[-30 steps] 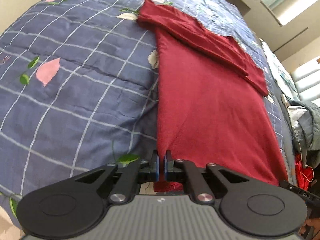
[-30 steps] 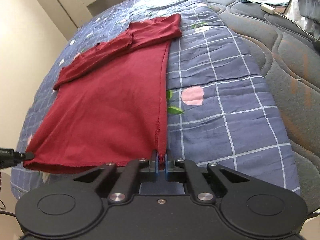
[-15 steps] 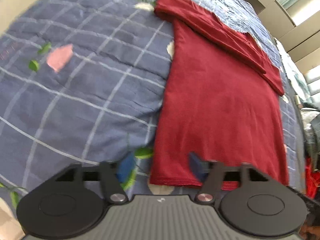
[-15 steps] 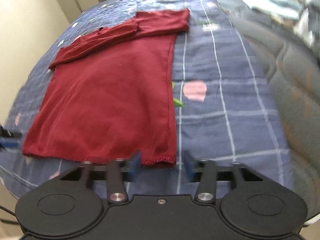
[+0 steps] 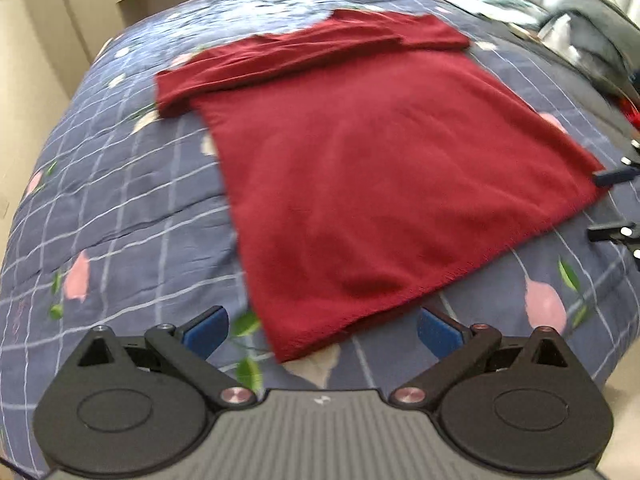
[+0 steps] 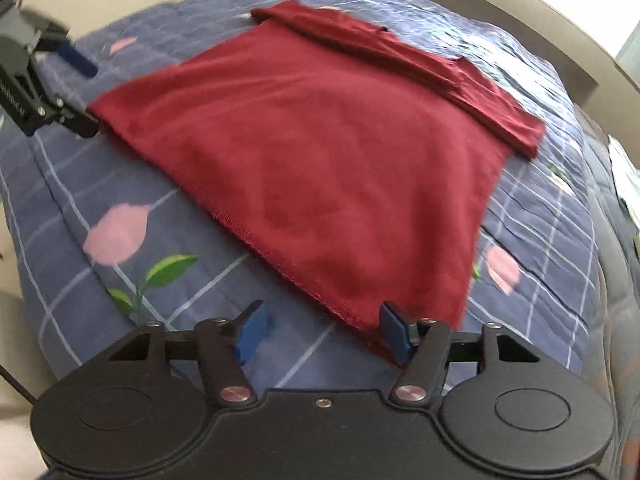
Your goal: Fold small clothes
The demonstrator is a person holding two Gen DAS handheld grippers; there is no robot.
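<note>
Red shirt (image 5: 384, 184): flat on quilt (image 5: 120, 200), sleeves folded across top. Left gripper (image 5: 320, 332), right gripper (image 6: 324, 332): jaws spread, empty, at hem corners, likely for next fold.

spread flat on the quilt (image 5: 120, 208), the shirt (image 5: 384, 184), sleeves folded across its far end, hem toward both grippers. just before the near hem corner, the left gripper (image 5: 320, 334), fingers wide apart to either side of that corner. at the opposite hem corner, the right gripper (image 6: 324, 332), one finger touching the hem edge, the other over bare quilt to its left. beyond the quilt's far right edge, a heap of other clothes (image 5: 592, 44).
</note>
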